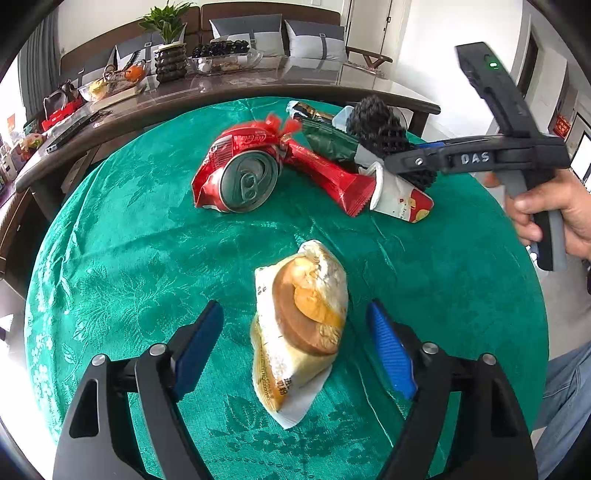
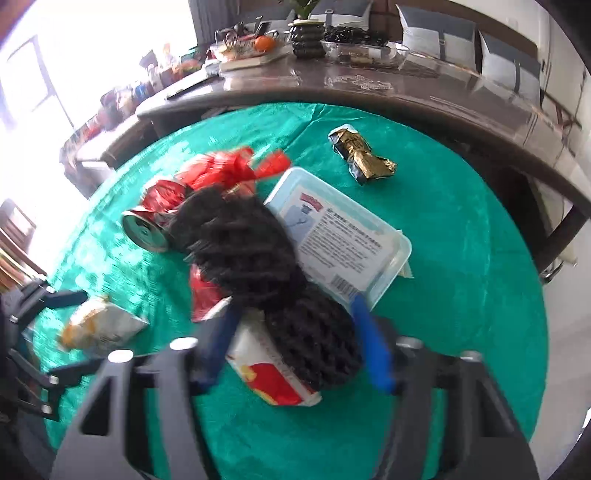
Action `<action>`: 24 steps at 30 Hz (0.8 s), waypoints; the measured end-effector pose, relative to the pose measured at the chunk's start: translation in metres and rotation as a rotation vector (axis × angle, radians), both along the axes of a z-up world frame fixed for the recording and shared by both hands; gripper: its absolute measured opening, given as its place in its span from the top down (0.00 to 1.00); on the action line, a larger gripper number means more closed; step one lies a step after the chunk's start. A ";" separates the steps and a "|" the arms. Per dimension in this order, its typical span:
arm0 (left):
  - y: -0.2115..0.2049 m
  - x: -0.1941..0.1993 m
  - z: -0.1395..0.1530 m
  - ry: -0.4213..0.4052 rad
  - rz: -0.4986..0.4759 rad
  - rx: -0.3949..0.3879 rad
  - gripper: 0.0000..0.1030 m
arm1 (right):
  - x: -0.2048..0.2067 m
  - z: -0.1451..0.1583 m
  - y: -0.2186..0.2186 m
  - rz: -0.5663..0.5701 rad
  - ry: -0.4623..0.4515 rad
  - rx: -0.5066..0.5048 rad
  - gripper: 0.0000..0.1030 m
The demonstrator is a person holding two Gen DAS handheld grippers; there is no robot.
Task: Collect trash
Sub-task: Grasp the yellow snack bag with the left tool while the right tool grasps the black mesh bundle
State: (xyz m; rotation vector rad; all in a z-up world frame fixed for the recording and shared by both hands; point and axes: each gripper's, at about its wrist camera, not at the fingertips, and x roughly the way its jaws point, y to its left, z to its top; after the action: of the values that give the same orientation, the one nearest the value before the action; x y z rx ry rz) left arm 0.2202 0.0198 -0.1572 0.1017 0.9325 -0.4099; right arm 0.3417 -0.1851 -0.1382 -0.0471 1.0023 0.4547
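A round table [image 1: 110, 258] under a green patterned cloth stands close to a long dark glossy counter [image 1: 229, 92] that curves around its far side. On the counter sit a potted plant [image 1: 170, 44], glass bowls [image 1: 225, 61] and a clutter of small things. Behind it a brown sofa [image 1: 258, 22] carries grey cushions [image 1: 314, 37]. White walls, and strong daylight pours in from a window [image 2: 33, 81] at the left.

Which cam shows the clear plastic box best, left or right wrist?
Right wrist. The clear plastic box lies near the frame's middle with its printed label and barcode facing the camera, partly covered by the black textured item that the right gripper holds. In the left wrist view only a pale corner peeks out behind that item.
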 end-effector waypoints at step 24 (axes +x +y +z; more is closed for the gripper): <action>0.005 -0.029 0.009 -0.008 0.011 0.050 0.12 | -0.153 0.001 -0.049 -0.040 0.155 0.013 0.30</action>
State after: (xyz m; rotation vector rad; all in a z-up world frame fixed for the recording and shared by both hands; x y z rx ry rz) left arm 0.1914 0.0245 -0.1485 0.1437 0.9351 -0.3752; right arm 0.1886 -0.2345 -0.1372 0.0205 1.1506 0.4333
